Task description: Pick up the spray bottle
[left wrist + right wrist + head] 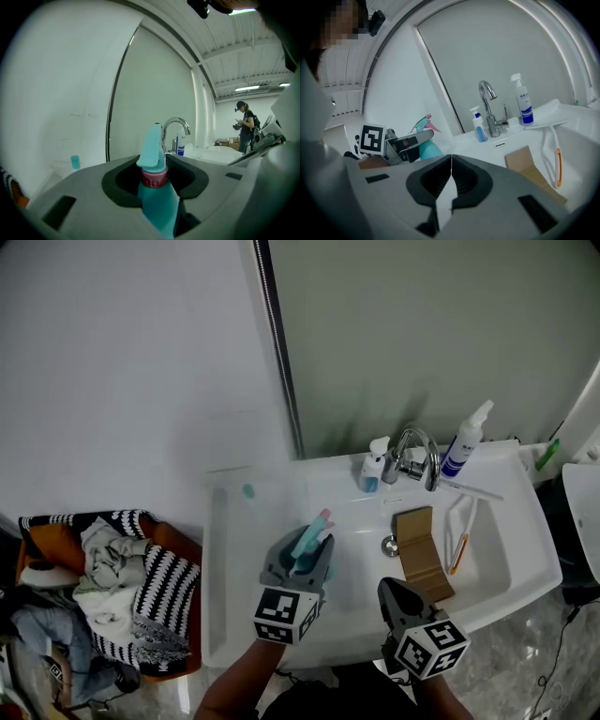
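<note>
A teal spray bottle (312, 537) with a pink collar and trigger hangs above the left part of the white sink (525, 549). My left gripper (305, 554) is shut on its body. In the left gripper view the bottle (158, 201) stands upright between the jaws, its head above them. My right gripper (397, 594) hovers over the sink's front edge, shut and empty. In the right gripper view its jaws (451, 161) touch along a thin line. The bottle (425, 143) in the left gripper (401, 146) shows to their left.
At the sink's back stand a chrome faucet (418, 456), a small blue bottle (373, 468) and a white bottle with a blue label (464, 442). A cardboard piece (422, 555) and a white tool with an orange strip (460, 531) lie in the basin. A laundry basket (103, 592) sits at left.
</note>
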The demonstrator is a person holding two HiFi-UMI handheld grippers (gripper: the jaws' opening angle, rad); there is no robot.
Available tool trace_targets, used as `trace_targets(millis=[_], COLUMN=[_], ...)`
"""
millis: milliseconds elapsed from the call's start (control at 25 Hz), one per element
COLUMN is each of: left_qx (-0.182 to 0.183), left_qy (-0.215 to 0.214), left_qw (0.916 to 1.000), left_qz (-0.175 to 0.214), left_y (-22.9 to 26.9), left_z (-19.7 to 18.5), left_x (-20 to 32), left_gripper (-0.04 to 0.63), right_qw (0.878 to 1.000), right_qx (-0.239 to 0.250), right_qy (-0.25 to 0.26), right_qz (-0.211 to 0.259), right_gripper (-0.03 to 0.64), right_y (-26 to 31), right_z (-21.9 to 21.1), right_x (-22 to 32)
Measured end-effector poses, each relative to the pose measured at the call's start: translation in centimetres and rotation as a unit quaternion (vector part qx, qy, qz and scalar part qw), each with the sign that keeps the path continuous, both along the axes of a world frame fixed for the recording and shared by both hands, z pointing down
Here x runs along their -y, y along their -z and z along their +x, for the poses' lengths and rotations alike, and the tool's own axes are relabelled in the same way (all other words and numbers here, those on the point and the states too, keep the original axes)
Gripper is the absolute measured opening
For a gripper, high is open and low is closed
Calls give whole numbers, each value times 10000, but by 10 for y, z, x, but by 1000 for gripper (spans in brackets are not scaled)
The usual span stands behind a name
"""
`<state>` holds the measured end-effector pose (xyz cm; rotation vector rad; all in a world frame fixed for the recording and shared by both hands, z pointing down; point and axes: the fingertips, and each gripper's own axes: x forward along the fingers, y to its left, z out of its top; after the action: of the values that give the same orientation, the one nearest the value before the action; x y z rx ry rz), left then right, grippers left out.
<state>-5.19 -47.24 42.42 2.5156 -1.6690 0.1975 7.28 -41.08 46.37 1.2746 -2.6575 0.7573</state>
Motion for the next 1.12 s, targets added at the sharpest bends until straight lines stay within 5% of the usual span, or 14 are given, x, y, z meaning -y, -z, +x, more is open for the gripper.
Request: trace_targets(millis=[1120], left_qx=[-123], left_qy=[-228], left_qw=[9996], left_qz=[56], left_y=[11], left_z=[-40], left_x=[-156], left_gripper=[149], right_qw=[9992], right_qx=[11], right_qy=[-87], right_qz=[379], right_gripper=[8], right_y=[21], right_z=[-45], right_x=[-122])
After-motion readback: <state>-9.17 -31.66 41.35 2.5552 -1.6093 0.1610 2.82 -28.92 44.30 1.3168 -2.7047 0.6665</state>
